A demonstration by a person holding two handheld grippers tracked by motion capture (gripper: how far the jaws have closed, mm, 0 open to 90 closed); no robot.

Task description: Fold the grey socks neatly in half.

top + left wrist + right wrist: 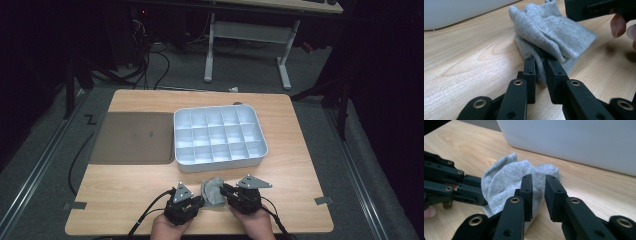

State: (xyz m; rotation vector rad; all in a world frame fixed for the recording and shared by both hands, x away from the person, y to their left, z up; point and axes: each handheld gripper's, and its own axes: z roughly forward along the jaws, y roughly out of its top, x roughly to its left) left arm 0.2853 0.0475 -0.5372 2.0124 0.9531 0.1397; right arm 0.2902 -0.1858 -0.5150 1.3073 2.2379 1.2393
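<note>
A crumpled grey sock (212, 192) lies on the wooden table near its front edge, between my two grippers. My left gripper (201, 200) comes at it from the left; in the left gripper view its jaws (540, 66) are pinched on a fold at the near edge of the sock (554, 32). My right gripper (223, 189) comes from the right. In the right gripper view its jaws (539, 181) stand narrowly apart with the sock (504, 182) fabric caught between them. The left gripper (481, 191) holds the sock's far side there.
A white tray (218, 165) of several empty compartments stands just behind the sock, its wall close in both gripper views (461, 10) (574, 140). A dark mat (132, 137) lies left of the tray. A desk frame and cables stand beyond the table.
</note>
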